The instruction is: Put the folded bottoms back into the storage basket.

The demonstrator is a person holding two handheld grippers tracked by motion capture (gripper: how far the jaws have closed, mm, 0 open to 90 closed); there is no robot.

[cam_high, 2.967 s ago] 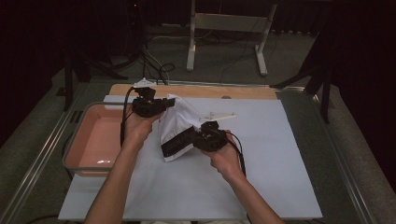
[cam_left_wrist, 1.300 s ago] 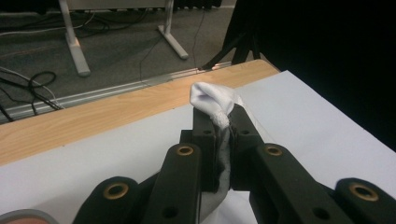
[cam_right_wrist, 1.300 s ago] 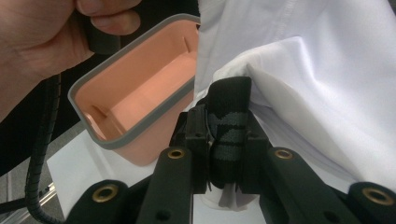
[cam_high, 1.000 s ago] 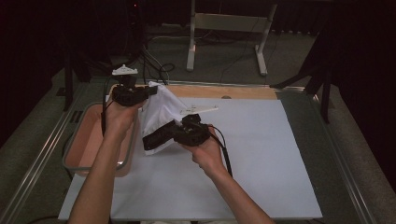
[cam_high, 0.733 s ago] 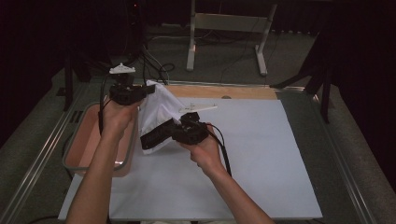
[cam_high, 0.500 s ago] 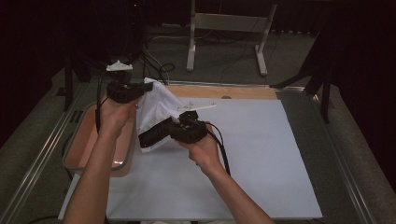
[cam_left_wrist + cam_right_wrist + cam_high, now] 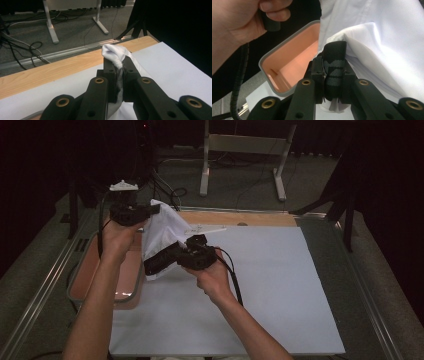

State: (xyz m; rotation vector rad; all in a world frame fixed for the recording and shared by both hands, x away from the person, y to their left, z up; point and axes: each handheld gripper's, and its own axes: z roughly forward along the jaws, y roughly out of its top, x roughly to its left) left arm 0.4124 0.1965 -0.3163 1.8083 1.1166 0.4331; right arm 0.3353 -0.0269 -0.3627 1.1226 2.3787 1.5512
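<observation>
High view: left gripper (image 7: 154, 209) and right gripper (image 7: 150, 267) hold white cloth garment (image 7: 162, 232) above table edge, beside orange plastic tray (image 7: 82, 275).
Left gripper view: jaws pinch bunched white fabric (image 7: 113, 53).
Right gripper view: jaws clamp black elastic band (image 7: 334, 67) of garment.

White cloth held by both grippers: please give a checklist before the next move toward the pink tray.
1. Left gripper shut on white cloth: ok.
2. Right gripper shut on black band with cloth: ok.
3. Cloth lifted off the white sheet: ok.
4. Pink tray inside free of objects: ok, as far as seen.
5. Cloth hangs above the tray: not ok, beside it.
</observation>
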